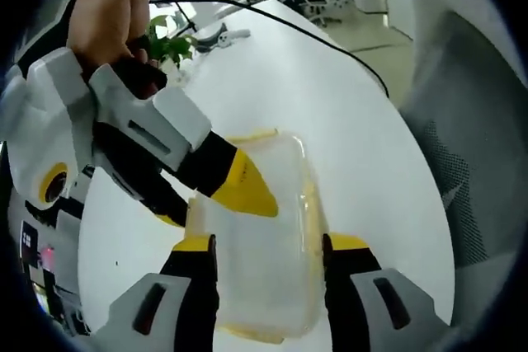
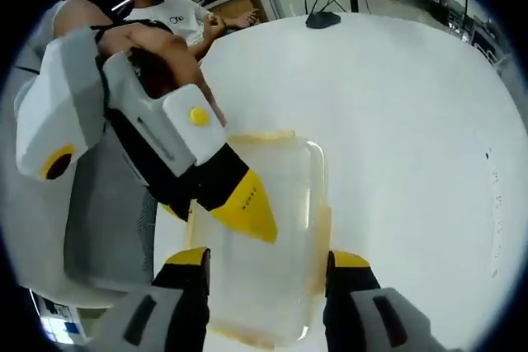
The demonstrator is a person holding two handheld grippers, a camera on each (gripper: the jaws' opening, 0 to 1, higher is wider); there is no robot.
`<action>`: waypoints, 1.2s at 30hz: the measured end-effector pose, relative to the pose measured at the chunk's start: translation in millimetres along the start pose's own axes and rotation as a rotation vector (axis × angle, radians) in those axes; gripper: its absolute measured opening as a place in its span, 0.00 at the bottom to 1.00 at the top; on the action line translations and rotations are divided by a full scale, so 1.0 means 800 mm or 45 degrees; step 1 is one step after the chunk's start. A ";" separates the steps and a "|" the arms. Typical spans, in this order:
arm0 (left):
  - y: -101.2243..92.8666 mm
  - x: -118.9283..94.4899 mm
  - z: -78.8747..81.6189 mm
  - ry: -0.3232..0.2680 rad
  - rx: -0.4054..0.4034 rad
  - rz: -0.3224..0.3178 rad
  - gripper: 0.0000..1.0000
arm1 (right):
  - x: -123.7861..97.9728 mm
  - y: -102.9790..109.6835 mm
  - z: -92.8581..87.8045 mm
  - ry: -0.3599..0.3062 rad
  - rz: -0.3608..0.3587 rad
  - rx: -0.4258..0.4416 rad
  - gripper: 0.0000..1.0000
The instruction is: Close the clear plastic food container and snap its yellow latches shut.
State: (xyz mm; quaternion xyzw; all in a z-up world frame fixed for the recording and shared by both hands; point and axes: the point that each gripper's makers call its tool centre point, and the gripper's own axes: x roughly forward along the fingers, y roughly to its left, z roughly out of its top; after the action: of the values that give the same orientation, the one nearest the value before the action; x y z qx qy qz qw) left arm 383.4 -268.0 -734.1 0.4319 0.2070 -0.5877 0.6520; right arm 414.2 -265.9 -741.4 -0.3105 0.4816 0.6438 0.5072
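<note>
Oddly, no legible label marks the clear container (image 1: pixel 260 237).

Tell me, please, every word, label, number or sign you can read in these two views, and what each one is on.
None can be read.
White shirt of the seated person: a small dark print, too blurred to read.
Clear plastic food container, between the tongs: no lettering visible.
White table: no markings to read.
</note>
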 end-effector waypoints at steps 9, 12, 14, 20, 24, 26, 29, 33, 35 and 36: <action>0.004 -0.008 0.003 -0.052 -0.135 -0.052 0.48 | -0.021 0.009 0.002 -0.042 -0.084 -0.066 0.53; 0.010 -0.014 0.002 -0.058 -0.163 -0.056 0.50 | -0.022 0.012 -0.001 -0.042 -0.111 -0.077 0.54; 0.007 -0.018 0.007 -0.087 -0.216 -0.098 0.52 | -0.023 0.013 -0.004 -0.040 -0.132 -0.079 0.55; 0.020 -0.032 -0.002 -0.058 -0.216 -0.132 0.60 | -0.027 0.015 -0.008 -0.066 -0.202 -0.064 0.64; 0.030 -0.037 -0.015 -0.035 -0.273 -0.145 0.69 | -0.028 0.019 -0.011 -0.077 -0.221 -0.060 0.69; 0.034 -0.039 -0.022 -0.012 -0.296 -0.152 0.70 | -0.028 0.023 -0.016 -0.070 -0.230 -0.064 0.70; 0.039 -0.041 -0.028 0.006 -0.300 -0.167 0.71 | -0.029 0.026 -0.022 -0.075 -0.244 -0.044 0.74; 0.038 -0.038 -0.028 0.020 -0.293 -0.215 0.74 | -0.027 0.028 -0.030 -0.076 -0.275 -0.034 0.86; 0.035 -0.033 -0.034 0.060 -0.280 -0.244 0.77 | -0.023 0.030 -0.036 -0.067 -0.280 -0.037 0.89; 0.033 -0.031 -0.037 0.080 -0.287 -0.256 0.82 | -0.022 0.030 -0.039 -0.063 -0.282 -0.035 0.91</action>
State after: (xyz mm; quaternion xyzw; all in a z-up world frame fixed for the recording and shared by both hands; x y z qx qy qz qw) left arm 409.7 -231.1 -722.7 0.3514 0.3342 -0.6092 0.6274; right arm 393.8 -301.4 -729.2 -0.3526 0.4228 0.5979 0.5826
